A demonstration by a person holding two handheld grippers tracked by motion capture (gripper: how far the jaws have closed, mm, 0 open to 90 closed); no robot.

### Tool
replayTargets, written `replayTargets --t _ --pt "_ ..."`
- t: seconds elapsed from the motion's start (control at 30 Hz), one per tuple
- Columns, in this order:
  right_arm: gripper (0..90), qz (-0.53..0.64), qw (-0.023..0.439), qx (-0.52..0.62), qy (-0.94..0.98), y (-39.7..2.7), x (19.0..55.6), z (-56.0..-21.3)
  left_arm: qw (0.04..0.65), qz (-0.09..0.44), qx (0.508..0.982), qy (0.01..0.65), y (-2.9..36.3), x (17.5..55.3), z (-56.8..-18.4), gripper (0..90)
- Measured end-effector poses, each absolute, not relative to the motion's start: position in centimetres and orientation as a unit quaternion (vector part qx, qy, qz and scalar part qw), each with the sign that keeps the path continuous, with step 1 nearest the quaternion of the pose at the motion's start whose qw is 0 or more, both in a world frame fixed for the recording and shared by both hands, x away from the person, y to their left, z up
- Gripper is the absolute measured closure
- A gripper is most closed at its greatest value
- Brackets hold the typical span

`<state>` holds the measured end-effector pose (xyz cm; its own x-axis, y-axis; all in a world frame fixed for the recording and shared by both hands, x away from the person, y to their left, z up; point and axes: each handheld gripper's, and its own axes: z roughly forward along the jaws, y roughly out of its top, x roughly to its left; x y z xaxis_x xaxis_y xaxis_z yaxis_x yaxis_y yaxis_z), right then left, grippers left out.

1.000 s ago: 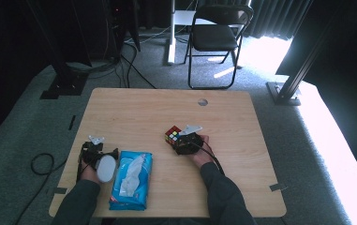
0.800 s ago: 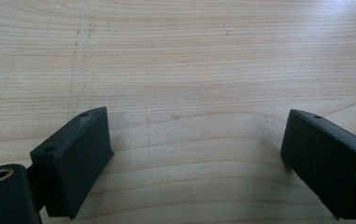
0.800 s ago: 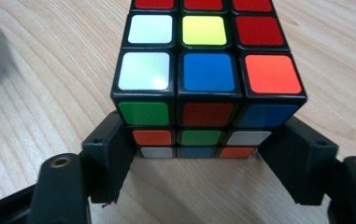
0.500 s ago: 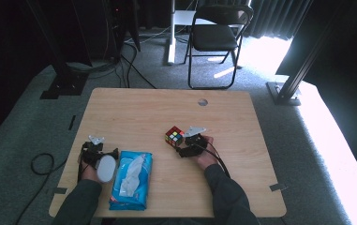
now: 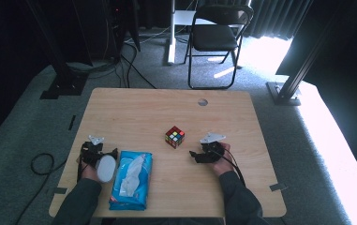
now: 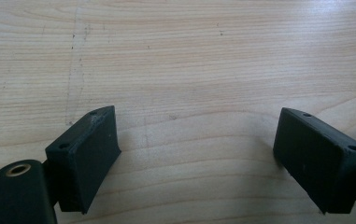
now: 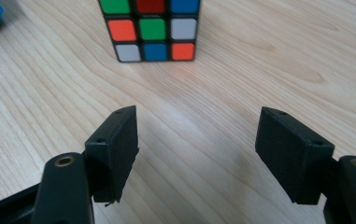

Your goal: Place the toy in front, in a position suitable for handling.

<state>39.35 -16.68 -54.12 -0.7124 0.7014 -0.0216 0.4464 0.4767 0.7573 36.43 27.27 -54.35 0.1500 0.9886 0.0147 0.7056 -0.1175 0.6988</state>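
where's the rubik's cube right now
In the high view the rubik's cube sits near the middle of the table, just left of the right tool and apart from it; the wipes pack lies farther to its lower left.

Daylight pours in from the upper right of the high view and blows out the floor there to white, while the left background sinks into black. The table is evenly lit, shadows soft. Both gripper views are sharp, slightly softer at the edges.

no readable text, labels or numbers — blue wipes pack print too small
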Motion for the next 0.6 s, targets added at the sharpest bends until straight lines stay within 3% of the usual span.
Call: replayTargets --t 0.13,0.27,0.6 --pt "29.8 0.386 0.168 0.344 0.840 -16.89 39.28 -54.18 0.279 0.245 0.709 0.600 27.39 36.48 -54.19 15.3" --pt "31.5 0.380 0.170 0.350 0.839 -17.11 39.24 -54.63 0.278 0.240 0.715 0.595 27.35 36.40 -53.88 27.3" --pt "32.1 0.375 0.174 0.353 0.839 -17.08 39.18 -54.78 0.275 0.229 0.725 0.588 26.99 36.27 -53.49 39.1"
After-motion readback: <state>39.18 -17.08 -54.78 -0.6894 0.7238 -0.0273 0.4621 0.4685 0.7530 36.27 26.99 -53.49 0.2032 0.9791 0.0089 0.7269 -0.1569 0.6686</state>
